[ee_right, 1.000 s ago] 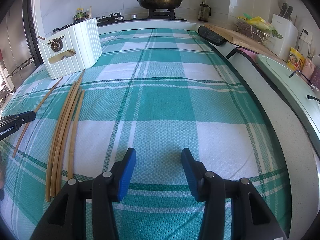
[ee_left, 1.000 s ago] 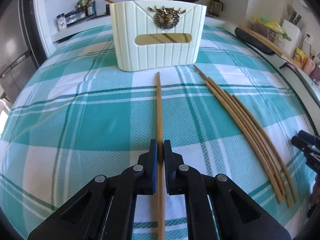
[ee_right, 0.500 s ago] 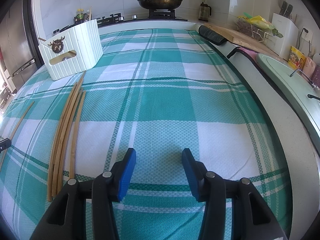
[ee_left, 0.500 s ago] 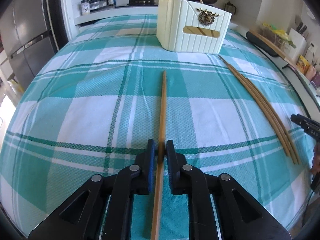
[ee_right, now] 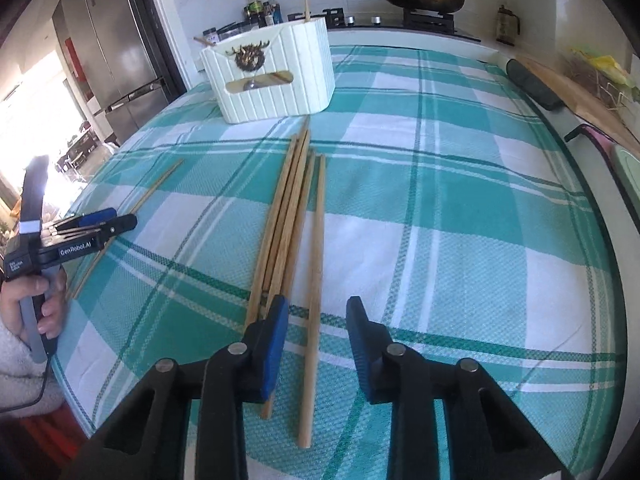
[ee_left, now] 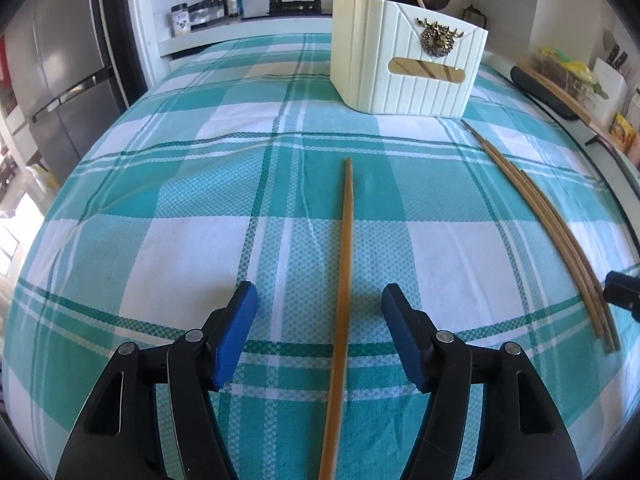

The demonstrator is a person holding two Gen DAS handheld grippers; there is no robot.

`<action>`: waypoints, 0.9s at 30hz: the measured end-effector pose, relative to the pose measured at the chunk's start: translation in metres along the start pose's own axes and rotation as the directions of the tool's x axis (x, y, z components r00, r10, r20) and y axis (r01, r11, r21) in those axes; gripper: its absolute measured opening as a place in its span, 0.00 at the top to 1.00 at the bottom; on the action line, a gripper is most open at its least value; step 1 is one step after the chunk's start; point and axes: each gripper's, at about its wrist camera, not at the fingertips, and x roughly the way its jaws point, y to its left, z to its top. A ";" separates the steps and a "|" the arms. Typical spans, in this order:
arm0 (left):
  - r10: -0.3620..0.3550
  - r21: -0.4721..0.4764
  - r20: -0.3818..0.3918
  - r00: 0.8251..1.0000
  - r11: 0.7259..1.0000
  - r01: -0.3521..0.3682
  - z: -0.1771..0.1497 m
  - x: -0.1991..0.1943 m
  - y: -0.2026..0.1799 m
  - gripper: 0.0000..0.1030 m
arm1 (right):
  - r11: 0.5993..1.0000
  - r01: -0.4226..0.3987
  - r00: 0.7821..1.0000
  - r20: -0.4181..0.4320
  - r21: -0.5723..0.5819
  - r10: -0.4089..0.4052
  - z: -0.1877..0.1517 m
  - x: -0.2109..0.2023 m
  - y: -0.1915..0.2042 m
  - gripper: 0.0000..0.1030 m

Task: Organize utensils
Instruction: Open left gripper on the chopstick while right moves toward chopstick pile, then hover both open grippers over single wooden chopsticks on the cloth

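lone chopstick (ee_left: 345, 264) points at the holder (ee_left: 408, 68) (left gripper (ee_left: 318, 334) opening, unpinched).

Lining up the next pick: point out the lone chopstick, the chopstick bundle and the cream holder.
lone chopstick (ee_left: 346, 248): left wrist view, mid-shaft, lying between the opening left tool's fingers.
chopstick bundle (ee_right: 286, 216): right wrist view, middle of the shafts.
cream holder (ee_left: 416, 68): left wrist view, ribbed front wall.

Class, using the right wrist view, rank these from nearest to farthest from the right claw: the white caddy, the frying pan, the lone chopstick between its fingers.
1. Lone chopstick, lying between the closing right claw's fingers, not yet pinched.
2. White caddy, on the cloth, ahead and left.
3. Frying pan, on the stove at the back, right of the caddy.
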 end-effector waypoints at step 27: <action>-0.008 0.076 -0.068 0.998 0.997 0.013 0.019 0.024 0.012 0.00 | 0.973 0.226 0.972 0.060 0.057 -0.229 0.009 0.019 -0.036 0.36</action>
